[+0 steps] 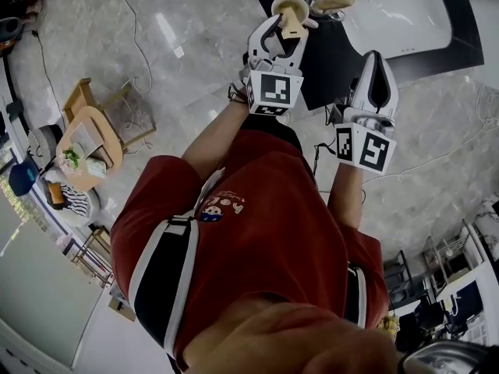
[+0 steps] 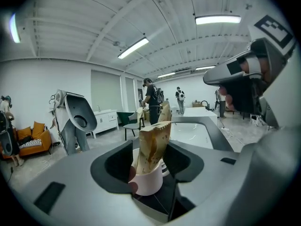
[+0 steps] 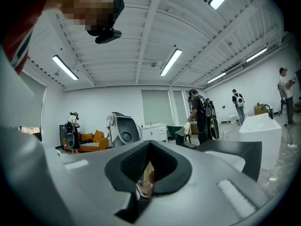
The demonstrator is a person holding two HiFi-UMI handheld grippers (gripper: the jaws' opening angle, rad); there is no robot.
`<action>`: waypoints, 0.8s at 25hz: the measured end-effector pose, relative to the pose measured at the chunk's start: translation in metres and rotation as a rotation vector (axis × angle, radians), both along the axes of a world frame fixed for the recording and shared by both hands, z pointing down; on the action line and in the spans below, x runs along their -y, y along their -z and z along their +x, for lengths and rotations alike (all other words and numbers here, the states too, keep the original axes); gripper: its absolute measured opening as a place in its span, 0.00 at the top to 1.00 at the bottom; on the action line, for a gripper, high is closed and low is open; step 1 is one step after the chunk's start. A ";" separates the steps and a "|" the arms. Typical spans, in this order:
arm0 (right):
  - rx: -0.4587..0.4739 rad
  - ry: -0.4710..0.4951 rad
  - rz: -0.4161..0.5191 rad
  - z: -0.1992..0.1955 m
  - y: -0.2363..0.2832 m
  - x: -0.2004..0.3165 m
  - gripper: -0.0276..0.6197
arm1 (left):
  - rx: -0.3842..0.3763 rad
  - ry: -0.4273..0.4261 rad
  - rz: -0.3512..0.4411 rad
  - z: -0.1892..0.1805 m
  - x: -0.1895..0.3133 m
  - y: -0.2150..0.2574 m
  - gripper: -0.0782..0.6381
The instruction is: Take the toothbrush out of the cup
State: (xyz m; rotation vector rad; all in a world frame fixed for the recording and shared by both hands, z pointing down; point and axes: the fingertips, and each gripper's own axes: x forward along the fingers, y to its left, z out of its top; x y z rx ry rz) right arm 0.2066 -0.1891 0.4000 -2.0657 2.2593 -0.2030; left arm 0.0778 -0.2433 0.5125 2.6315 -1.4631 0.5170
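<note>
Brown paper wraps the toothbrush, which stands upright in the white cup on the dark counter beside the white basin. On the left gripper the jaws are spread wide, with cup and toothbrush between them at the tips. No view shows the pads pressing on either, so treat it as not gripping. On the right gripper the jaws are fully together with nothing held, and it sits to the right of the cup, apart from it. Extraction is not yet done: the toothbrush sits fully in the cup. Remaining, by judgement: steady the cup, grip the toothbrush above the rim, and lift it straight up until clear.
</note>
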 end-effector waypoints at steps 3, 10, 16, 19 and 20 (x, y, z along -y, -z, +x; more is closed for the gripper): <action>0.000 0.003 -0.001 -0.001 -0.001 0.004 0.94 | -0.001 0.005 0.001 0.000 0.002 0.001 0.69; 0.005 0.011 0.007 -0.004 0.003 0.010 0.94 | 0.000 0.035 0.011 -0.006 0.007 0.007 0.81; 0.007 0.021 0.026 -0.005 0.008 0.013 0.94 | -0.002 0.047 0.041 -0.007 0.011 0.021 0.83; 0.007 0.022 0.045 -0.005 0.014 0.011 0.94 | -0.010 0.049 0.063 -0.008 0.011 0.033 0.83; 0.007 0.023 0.053 -0.005 0.017 0.011 0.94 | -0.013 0.050 0.072 -0.009 0.011 0.038 0.83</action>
